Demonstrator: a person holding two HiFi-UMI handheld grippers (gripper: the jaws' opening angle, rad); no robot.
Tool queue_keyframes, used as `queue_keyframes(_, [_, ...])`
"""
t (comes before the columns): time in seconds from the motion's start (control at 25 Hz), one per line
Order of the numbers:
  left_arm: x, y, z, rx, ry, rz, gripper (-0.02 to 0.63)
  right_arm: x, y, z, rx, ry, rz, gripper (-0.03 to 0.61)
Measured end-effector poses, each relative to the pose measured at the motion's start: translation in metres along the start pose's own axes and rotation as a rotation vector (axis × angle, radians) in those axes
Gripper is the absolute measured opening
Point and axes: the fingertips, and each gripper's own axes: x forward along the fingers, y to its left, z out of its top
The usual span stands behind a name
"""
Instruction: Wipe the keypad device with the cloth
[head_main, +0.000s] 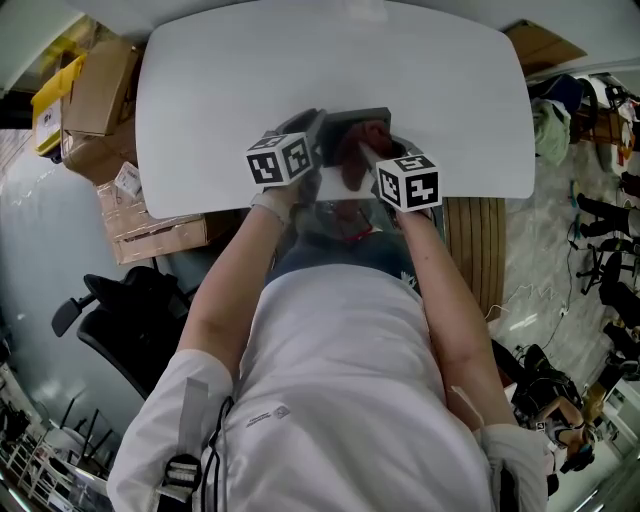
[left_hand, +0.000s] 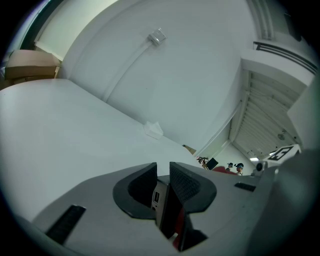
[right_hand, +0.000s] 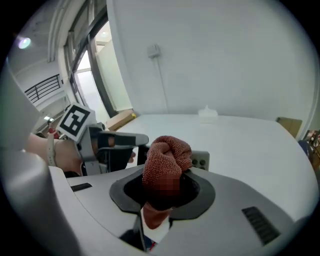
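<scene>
Soft cloth (right_hand: 166, 157), bunched, sits pinched in right gripper (right_hand: 162, 191); left gripper (left_hand: 162, 176) clamps device (left_hand: 160, 202) by its edges, likely rigid, light, slippery plastic.

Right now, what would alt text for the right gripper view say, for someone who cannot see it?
A bunched rust-red knitted cloth is clamped in the right claw, filling the middle of the picture. Just behind it a grey keypad device peeks out, with a white table beyond.
</scene>
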Motion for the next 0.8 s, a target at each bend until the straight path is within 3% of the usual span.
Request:
queue_keyframes(0.24, [-0.001,0.002,-0.001,-0.007,0.003,-0.007,0.084,0.015,0.022,0.037,-0.130,0.012,-0.004,0.100])
queue_keyframes(0.52, [-0.002,0.001,-0.002,-0.010,0.003,-0.015,0.084,0.029,0.021,0.018,-0.104,0.057,-0.001,0.100])
queue_keyframes(0.8, [-0.001,0.000,-0.001,-0.013,-0.001,-0.017,0.084,0.032,0.022,0.013,-0.155,0.067,-0.019,0.100])
